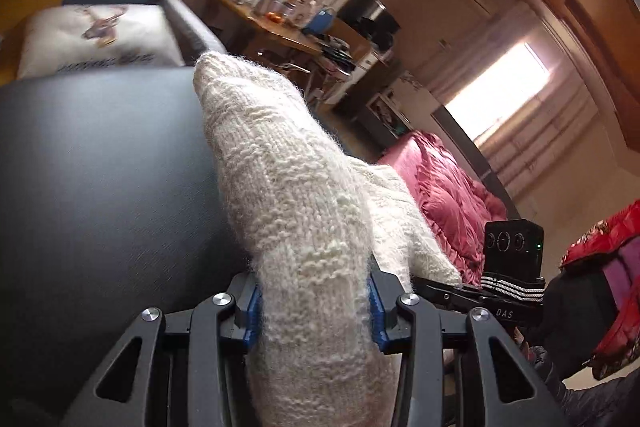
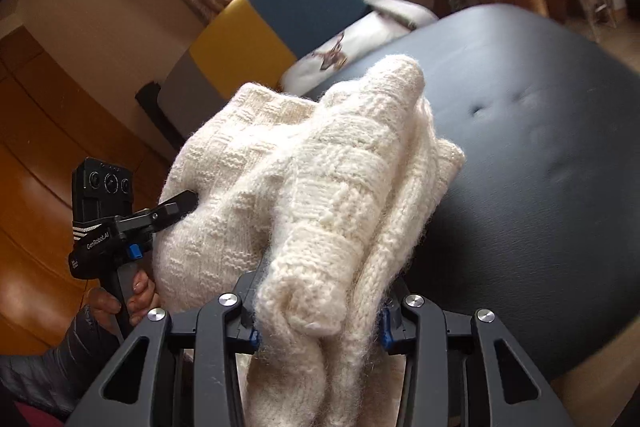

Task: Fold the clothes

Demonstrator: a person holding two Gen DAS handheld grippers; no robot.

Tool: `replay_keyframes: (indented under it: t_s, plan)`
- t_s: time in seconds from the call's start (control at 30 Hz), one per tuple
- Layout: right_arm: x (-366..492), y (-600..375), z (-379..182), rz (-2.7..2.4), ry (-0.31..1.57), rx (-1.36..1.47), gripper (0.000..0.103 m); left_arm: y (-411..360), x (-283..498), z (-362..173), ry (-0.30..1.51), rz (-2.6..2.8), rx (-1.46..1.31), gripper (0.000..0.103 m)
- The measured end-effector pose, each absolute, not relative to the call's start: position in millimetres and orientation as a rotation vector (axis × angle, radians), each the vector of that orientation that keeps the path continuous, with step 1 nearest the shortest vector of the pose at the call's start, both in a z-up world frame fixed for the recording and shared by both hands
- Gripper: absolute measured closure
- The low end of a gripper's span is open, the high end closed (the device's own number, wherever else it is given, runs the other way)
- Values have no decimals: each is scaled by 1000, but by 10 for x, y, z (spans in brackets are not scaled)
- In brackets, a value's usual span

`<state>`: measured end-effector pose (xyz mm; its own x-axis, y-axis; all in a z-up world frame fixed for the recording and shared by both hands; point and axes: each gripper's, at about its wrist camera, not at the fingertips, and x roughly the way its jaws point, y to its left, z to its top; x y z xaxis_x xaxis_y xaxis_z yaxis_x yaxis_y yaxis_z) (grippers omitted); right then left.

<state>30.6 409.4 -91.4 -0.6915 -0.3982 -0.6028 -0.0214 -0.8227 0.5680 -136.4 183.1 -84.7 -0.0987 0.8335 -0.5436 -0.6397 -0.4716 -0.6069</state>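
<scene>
A thick cream knitted sweater [image 2: 320, 163] is bunched over the near edge of a dark padded surface [image 2: 540, 131]. My right gripper [image 2: 318, 319] is shut on a rolled wad of its knit, both blue pads pressed into the wool. In the left wrist view my left gripper [image 1: 314, 307] is shut on another thick fold of the sweater [image 1: 280, 187], which rises away from the jaws. The left gripper [image 2: 176, 205] also shows in the right wrist view, at the sweater's left side, held by a hand [image 2: 140, 291]. The right gripper's body [image 1: 512, 267] shows at the right of the left wrist view.
A white printed pillow [image 1: 96, 39] lies at the far end of the dark surface, before a blue and yellow headboard [image 2: 280, 15]. A cluttered wooden table [image 1: 288, 23] stands beyond. A pink quilt [image 1: 440, 187] and red bedding [image 1: 608, 267] lie to the right. Wooden cabinets [image 2: 48, 147] stand to the left.
</scene>
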Motion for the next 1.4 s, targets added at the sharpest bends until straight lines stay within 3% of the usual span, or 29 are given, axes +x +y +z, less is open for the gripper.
replay_keyframes:
  t_s: [0.27,0.43,0.6,0.8,0.87,0.93,0.97,1.1,1.3,1.4]
  plan:
    - [523,4882,-693,-2785,-903,1037,62,3111,-1620,-760,-40,1714,-1079,61]
    - [523,5233,-914,-2852,-1009,1110,66,3758,-1743,-1150,138,1745,-1170,61]
    - [603,5469,-1389,-2841,-1082,1202,66,3793,-1791,-1463,141,1784,-1226,57]
    - [654,5463,-1385,-2874,-1062,1181,63,3762,-1756,-1396,123,1822,-1234,48]
    - [685,5459,-1362,-2875,-1065,1177,59,3680,-1748,-1367,123,1866,-1245,43]
    - [709,5451,-1315,-2878,-1076,1181,41,3584,-1736,-1305,136,1926,-1228,43]
    - [724,5441,-1272,-2886,-1073,1178,36,3504,-1694,-1243,149,1969,-1209,43]
    - [813,5352,-1022,-2960,-993,1165,31,3223,-1557,-993,189,2133,-1181,43]
    - [992,4909,-610,-3112,-744,1094,3,2815,-1096,-688,224,2312,-1119,43]
    - [955,4686,-500,-3194,-635,1177,0,2686,-835,-582,222,2327,-1100,43]
